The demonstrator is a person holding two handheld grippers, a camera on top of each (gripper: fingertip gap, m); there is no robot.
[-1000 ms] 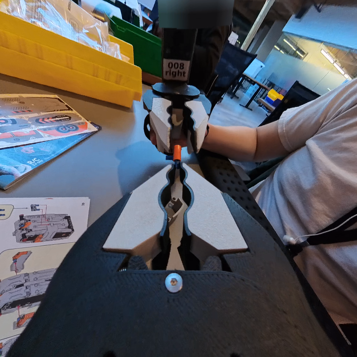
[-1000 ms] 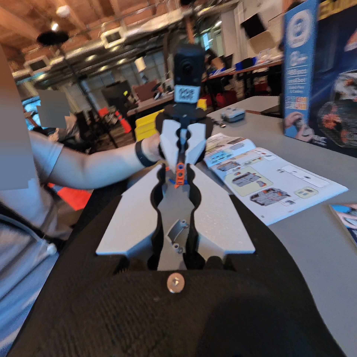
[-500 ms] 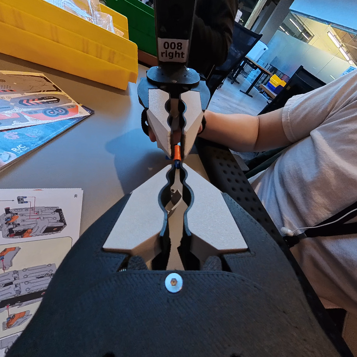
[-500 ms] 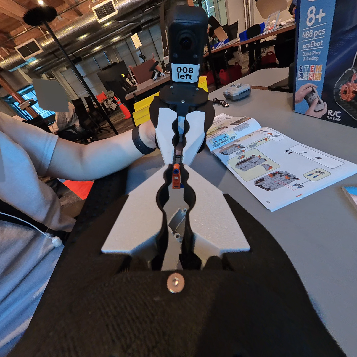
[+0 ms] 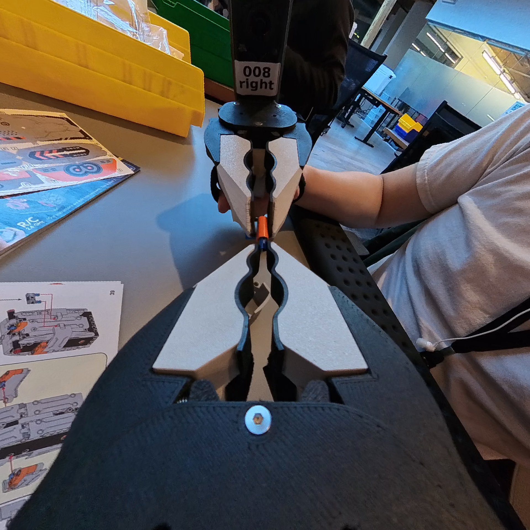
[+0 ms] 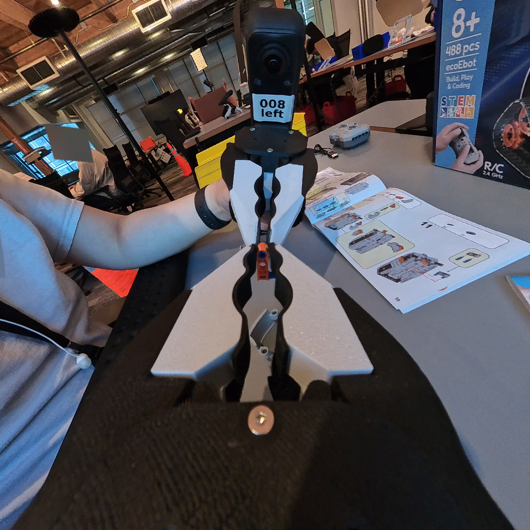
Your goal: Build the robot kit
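Observation:
My two grippers meet tip to tip above the grey table (image 5: 129, 229). My right gripper (image 6: 262, 247) is shut on a small orange connector (image 6: 262, 265), which also shows in the left wrist view (image 5: 261, 228). My left gripper (image 5: 261, 250) is shut on a short blue pin (image 5: 261, 244). The pin's end sits in the connector's top hole (image 6: 261, 254). The left gripper (image 6: 263, 236) faces me in the right wrist view, and the right gripper (image 5: 261, 226) faces me in the left wrist view. A grey curved piece (image 6: 265, 329) lies on the table under the right gripper.
An open instruction booklet (image 6: 401, 243) lies beside the grippers. A blue toy box (image 6: 481, 86) and a grey control unit (image 6: 350, 137) stand beyond it. Yellow bins (image 5: 100, 71), a green bin (image 5: 209, 37) and a sticker sheet (image 5: 57, 160) are on the far side. The person's arms and a black chair (image 5: 344, 272) are at the table edge. Left and right tips are no more than a few centimetres apart.
The two grippers have come closer together. The gap between the blue pin and the orange connector has closed, and the pin now sits in the connector's hole.

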